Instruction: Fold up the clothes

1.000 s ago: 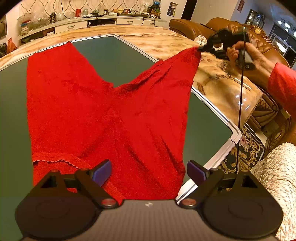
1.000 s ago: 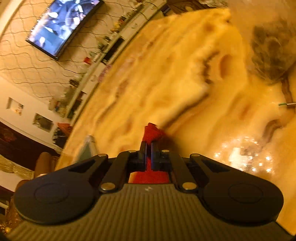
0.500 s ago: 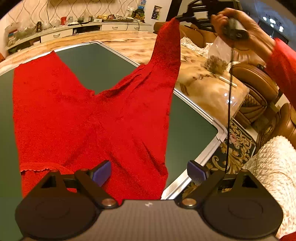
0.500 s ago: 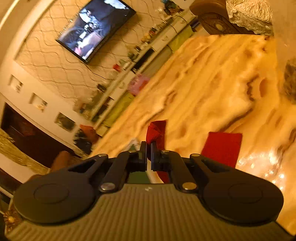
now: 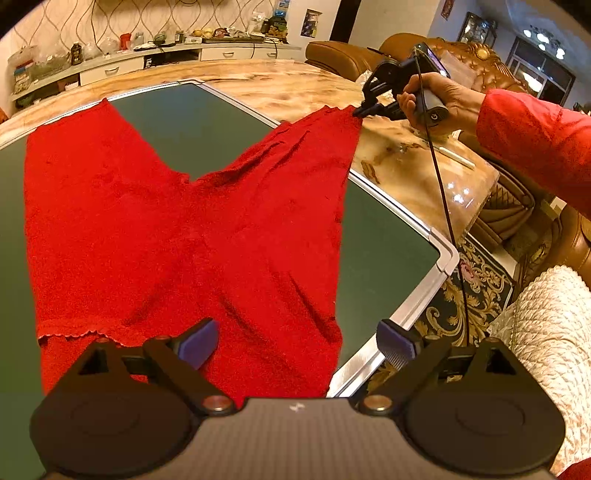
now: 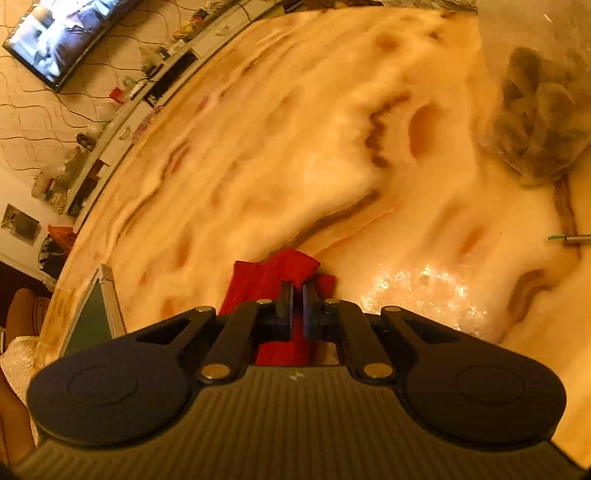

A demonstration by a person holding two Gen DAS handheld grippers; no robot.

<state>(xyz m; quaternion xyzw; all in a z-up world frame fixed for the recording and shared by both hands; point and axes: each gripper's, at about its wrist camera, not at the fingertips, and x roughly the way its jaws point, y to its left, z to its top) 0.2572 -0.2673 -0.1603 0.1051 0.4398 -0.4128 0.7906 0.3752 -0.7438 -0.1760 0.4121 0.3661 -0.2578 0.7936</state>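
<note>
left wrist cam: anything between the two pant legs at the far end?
Only bare green board shows in the V-gap between the legs of the red pants, in the left wrist view. Right claw grips the right leg's hem.

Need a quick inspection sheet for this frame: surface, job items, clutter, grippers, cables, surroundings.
Surface: dark green mat with a silver frame, lying on a glossy marble table.
Job's things: red trousers spread flat on the mat, legs pointing away; one leg's hem reaches past the mat's edge.
Clutter: clear bag of dark bits and a thin stick on the marble.
Grippers: left gripper open, hovering over the waistband end; right gripper shut on the hem.
Cables: black cable hangs from the right gripper.
Surroundings: brown sofas, cluttered sideboard, TV.
</note>
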